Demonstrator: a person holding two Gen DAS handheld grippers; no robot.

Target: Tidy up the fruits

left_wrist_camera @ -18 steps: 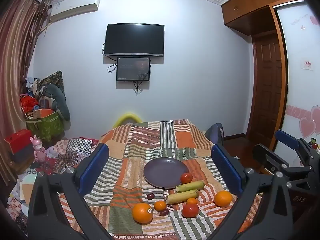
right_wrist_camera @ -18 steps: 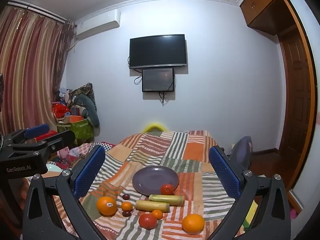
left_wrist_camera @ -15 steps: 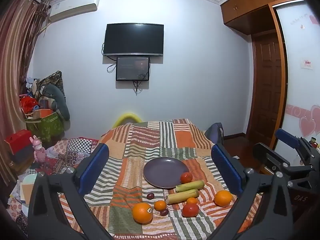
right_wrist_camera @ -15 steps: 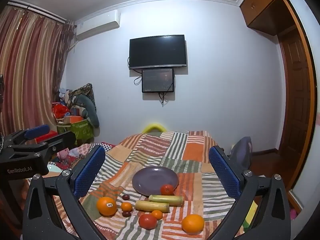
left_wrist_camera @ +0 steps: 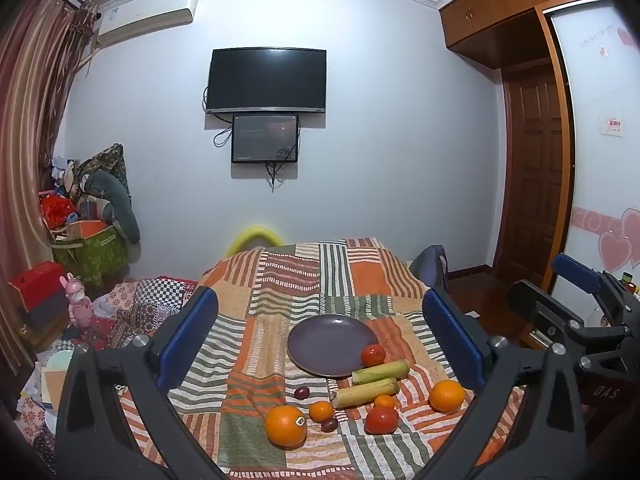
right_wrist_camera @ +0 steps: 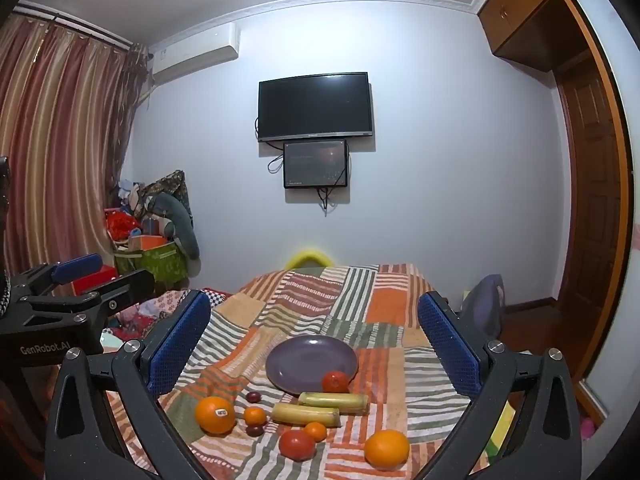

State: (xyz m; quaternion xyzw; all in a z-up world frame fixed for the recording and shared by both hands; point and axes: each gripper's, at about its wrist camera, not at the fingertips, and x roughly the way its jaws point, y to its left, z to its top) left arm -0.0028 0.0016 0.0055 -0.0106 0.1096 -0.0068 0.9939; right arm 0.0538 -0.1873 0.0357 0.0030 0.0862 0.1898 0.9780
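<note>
Left tool (left_wrist_camera: 320, 344): held above the near end of the table, its blue-padded fingers (left_wrist_camera: 188, 336) spread wide apart with nothing between them.
Right tool (right_wrist_camera: 312, 344): also raised over the table, fingers wide apart and empty; its body shows at the right edge of the left wrist view.
Table (left_wrist_camera: 304, 272): covered by a striped patchwork cloth in orange, green and white, filling the lower centre of both views.
Plate (left_wrist_camera: 326, 340): purple, lying flat in the centre of the cloth; a small red tomato (left_wrist_camera: 373, 355) sits at its lower right rim.
Corn cobs (left_wrist_camera: 381, 372): two pale green-yellow cobs lying side by side just below the plate, roughly parallel.
Large oranges: one with a sticker (left_wrist_camera: 286, 426) at lower centre-left, another (left_wrist_camera: 447, 395) well apart at lower right.
Small fruit: two little oranges (left_wrist_camera: 321, 411), a bigger red tomato (left_wrist_camera: 381, 420) and two dark plums (left_wrist_camera: 301, 392), scattered between the large oranges, below the cobs.
Wall: a dark television (left_wrist_camera: 266, 80) with a smaller screen (left_wrist_camera: 265, 139) under it, upper centre.
Left side: striped curtains (right_wrist_camera: 52, 152) and an air conditioner (left_wrist_camera: 148, 14) at upper left.
</note>
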